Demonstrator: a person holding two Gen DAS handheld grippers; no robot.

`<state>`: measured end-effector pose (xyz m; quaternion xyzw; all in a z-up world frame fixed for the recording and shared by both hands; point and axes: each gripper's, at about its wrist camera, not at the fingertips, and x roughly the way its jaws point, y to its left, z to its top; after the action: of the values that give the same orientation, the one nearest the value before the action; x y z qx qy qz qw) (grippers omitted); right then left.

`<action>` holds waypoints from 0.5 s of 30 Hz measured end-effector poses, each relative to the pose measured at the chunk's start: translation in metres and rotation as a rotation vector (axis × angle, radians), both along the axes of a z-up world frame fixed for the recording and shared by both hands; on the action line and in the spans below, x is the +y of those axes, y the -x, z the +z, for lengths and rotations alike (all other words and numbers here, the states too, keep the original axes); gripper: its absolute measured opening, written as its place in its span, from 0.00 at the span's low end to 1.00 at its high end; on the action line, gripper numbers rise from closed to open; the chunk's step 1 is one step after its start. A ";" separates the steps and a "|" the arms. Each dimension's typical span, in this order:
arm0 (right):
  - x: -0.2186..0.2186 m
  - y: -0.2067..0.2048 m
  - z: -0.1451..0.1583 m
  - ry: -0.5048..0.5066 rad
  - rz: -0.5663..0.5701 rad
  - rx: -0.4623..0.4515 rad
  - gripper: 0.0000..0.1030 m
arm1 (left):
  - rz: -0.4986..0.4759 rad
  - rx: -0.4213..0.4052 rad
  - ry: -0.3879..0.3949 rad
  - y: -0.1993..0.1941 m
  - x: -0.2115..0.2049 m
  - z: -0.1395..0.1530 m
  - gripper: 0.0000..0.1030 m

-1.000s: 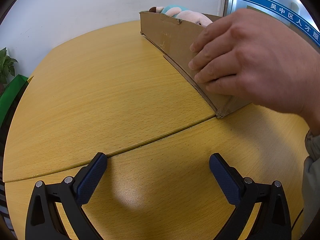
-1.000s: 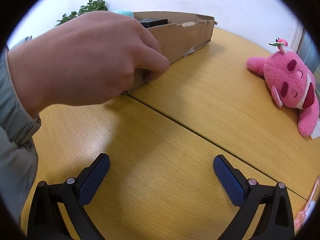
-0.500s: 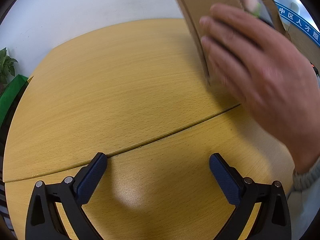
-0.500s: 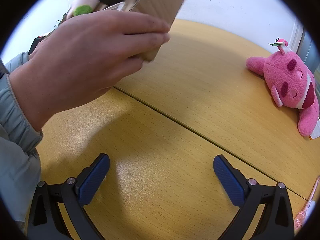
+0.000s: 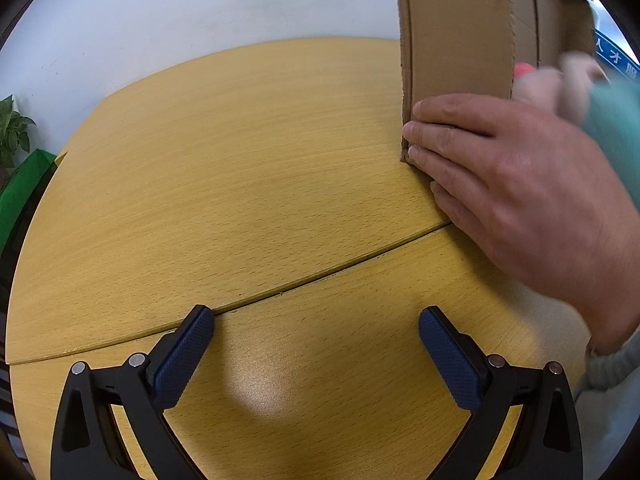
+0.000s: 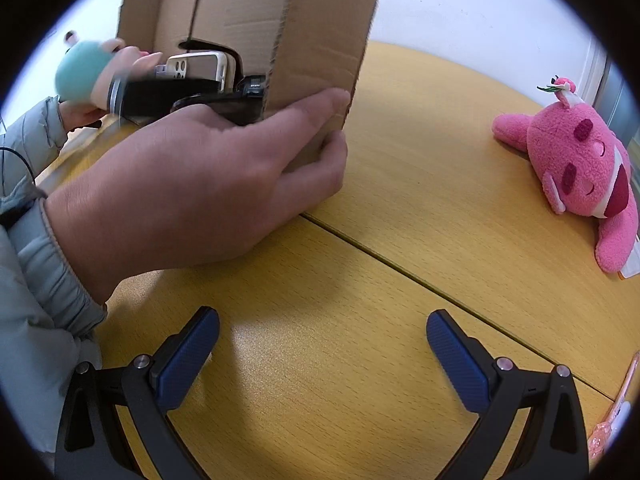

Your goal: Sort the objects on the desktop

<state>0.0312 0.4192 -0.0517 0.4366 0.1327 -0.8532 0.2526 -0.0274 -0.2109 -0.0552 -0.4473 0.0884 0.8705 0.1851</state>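
Observation:
A bare hand [image 5: 520,192] tips a cardboard box [image 5: 456,28] up on one end on the wooden table [image 5: 240,152]. In the right wrist view the box [image 6: 320,40] spills a teal plush [image 6: 84,72], a phone [image 6: 198,66] and black items [image 6: 168,94]. A pink plush [image 6: 576,160] lies on the table at the right. My left gripper [image 5: 316,344] is open and empty, low over the table. My right gripper [image 6: 322,348] is open and empty too.
A seam [image 5: 320,272] runs across the table between two tops. A green plant [image 5: 12,132] stands beyond the left edge. A pink pen-like item [image 6: 612,412] lies at the lower right edge of the right wrist view.
The hand has lifted the box from lying flat to standing on end, and its contents are sliding out. Both grippers have stayed still and open.

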 end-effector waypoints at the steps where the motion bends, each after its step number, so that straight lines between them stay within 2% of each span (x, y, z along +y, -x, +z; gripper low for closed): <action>1: 0.000 0.000 0.000 0.000 0.000 0.000 1.00 | 0.000 0.000 0.000 -0.001 0.000 0.000 1.00; 15: 0.002 0.003 0.002 0.000 -0.001 0.001 1.00 | -0.001 0.001 0.001 0.003 0.001 0.002 1.00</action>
<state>0.0278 0.4212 -0.0500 0.4361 0.1327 -0.8536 0.2522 -0.0307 -0.2103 -0.0535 -0.4471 0.0890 0.8705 0.1854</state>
